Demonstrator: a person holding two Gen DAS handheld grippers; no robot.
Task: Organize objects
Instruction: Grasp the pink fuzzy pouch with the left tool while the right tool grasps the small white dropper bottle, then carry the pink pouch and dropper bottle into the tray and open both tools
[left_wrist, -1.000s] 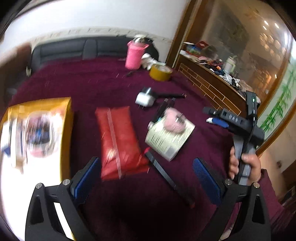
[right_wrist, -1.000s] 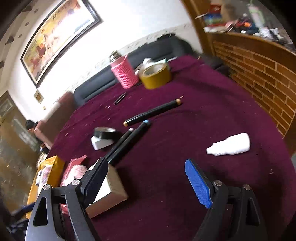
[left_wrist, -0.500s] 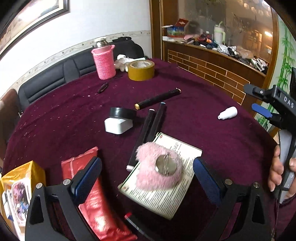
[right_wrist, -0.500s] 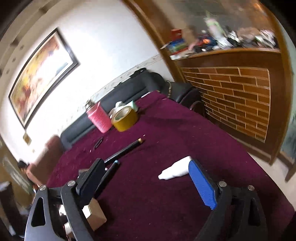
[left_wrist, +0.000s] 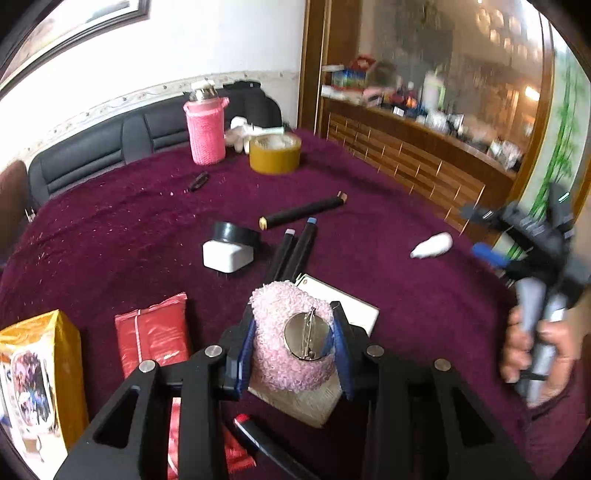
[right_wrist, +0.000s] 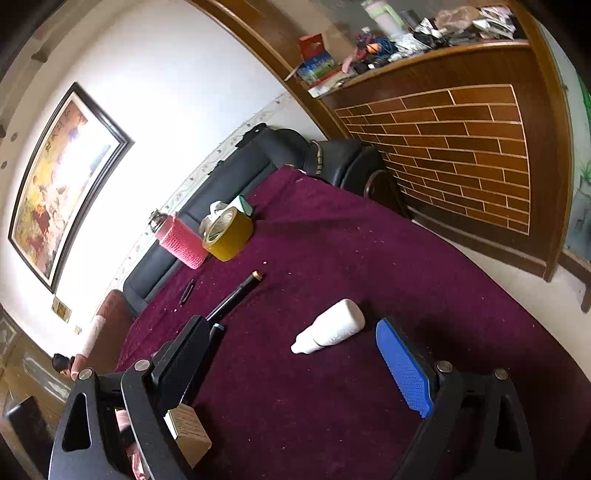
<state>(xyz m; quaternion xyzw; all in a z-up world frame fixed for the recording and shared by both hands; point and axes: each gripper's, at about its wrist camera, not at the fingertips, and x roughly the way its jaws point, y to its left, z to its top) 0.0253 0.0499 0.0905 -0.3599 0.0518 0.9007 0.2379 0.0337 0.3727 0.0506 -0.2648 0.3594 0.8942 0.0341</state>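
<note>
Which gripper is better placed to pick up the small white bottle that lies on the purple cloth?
The right. The right gripper is open, and the white bottle lies just ahead between its fingers. The left gripper is shut on the pink fluffy brooch, so it is occupied.

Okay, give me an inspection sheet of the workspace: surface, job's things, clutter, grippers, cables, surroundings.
Surface: table under maroon cloth, flecked with crumbs.
Job's things: pink puff with metal pin disc, over a booklet; three black pens; white bottle on its side; charger with black tape on top; red pouch; yellow box.
Clutter: pink flask, tape roll, hair clip at far side.
Grippers: left gripper shut on the puff; right gripper open, near the bottle.
Cables: nothing seen.
Surroundings: black sofa, brick-pattern counter piled with items, framed painting.
</note>
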